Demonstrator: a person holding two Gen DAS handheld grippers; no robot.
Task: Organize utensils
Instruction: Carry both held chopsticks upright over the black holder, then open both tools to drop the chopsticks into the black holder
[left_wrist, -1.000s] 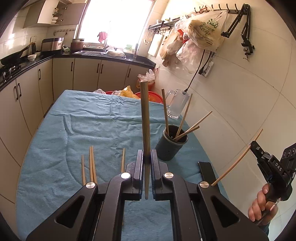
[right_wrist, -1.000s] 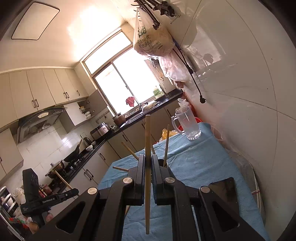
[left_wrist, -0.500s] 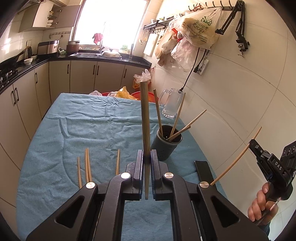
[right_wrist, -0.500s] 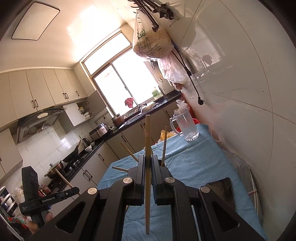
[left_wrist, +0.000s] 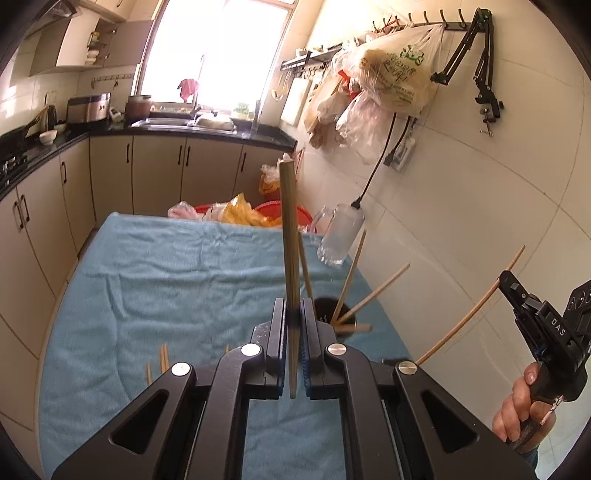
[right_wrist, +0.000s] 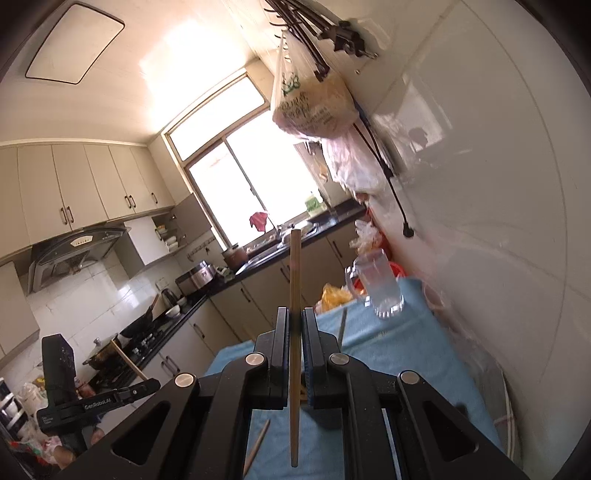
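My left gripper (left_wrist: 293, 306) is shut on a wooden chopstick (left_wrist: 289, 236) that stands upright between its pads. Just behind its right finger sits a dark utensil holder (left_wrist: 327, 308), partly hidden, with several chopsticks (left_wrist: 373, 293) leaning out of it. Loose chopsticks (left_wrist: 162, 360) lie on the blue cloth (left_wrist: 166, 280) at lower left. My right gripper (right_wrist: 294, 314) is shut on another upright chopstick (right_wrist: 295, 273); in the left wrist view the right gripper (left_wrist: 508, 282) hovers by the wall with its chopstick (left_wrist: 469, 314) slanting down. One more chopstick (right_wrist: 258, 441) lies on the cloth below it.
A glass mug (left_wrist: 340, 236) stands on the table's far right by the tiled wall (left_wrist: 461, 206). Red basins and plastic bags (left_wrist: 240, 212) lie beyond the far edge. Bags (left_wrist: 391, 81) hang from wall hooks. Kitchen cabinets (left_wrist: 37, 221) run along the left.
Both grippers have risen with their chopsticks still held. In the left wrist view the holder and the loose chopsticks have slid down the picture, partly behind the fingers.
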